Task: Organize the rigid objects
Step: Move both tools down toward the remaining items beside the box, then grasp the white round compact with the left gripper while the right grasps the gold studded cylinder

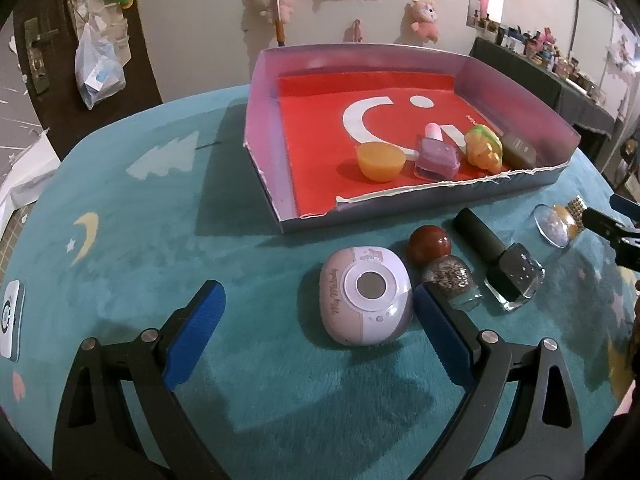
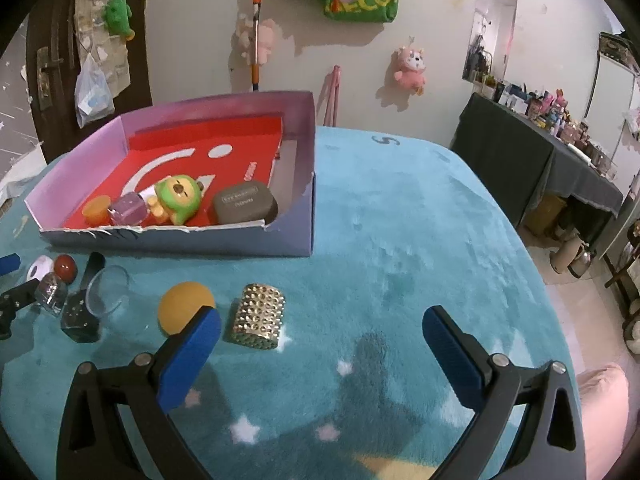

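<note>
Left claw [image 1: 320, 308] is spread wide and empty, sitting low over the teal table [image 1: 140, 240], with the white-and-pink My Melody gadget [image 1: 366, 296] lying between its blue pads [image 1: 196, 332] but closer to the right one, not gripped. Just past that gadget, at about 1 o'clock, there's a reddish-brown ball [image 1: 429, 246] touching a glitter polish bottle [image 1: 454, 282], then a dark polish bottle [image 1: 500, 260] lying at a tilt, and further right a clear dome lid [image 1: 554, 226]. Straight up at 12 o'clock is the shallow cardboard box [image 1: 264, 136] with a red liner, already holding an orange cup [image 1: 380, 161], a purple bottle [image 1: 435, 156], a yellow-green toy [image 1: 484, 146] and a grey-brown case [image 1: 519, 150], all bunched along its near wall. Right claw [image 2: 322, 330] is also wide apart with nothing in it; a yellow ball [image 2: 184, 304] sits right at its left fingertip, and a studded gold cylinder [image 2: 258, 316] lies on its side just inside that finger, roughly 11 o'clock. From this side the box is at 10 o'clock, well apart from the claw.
</note>
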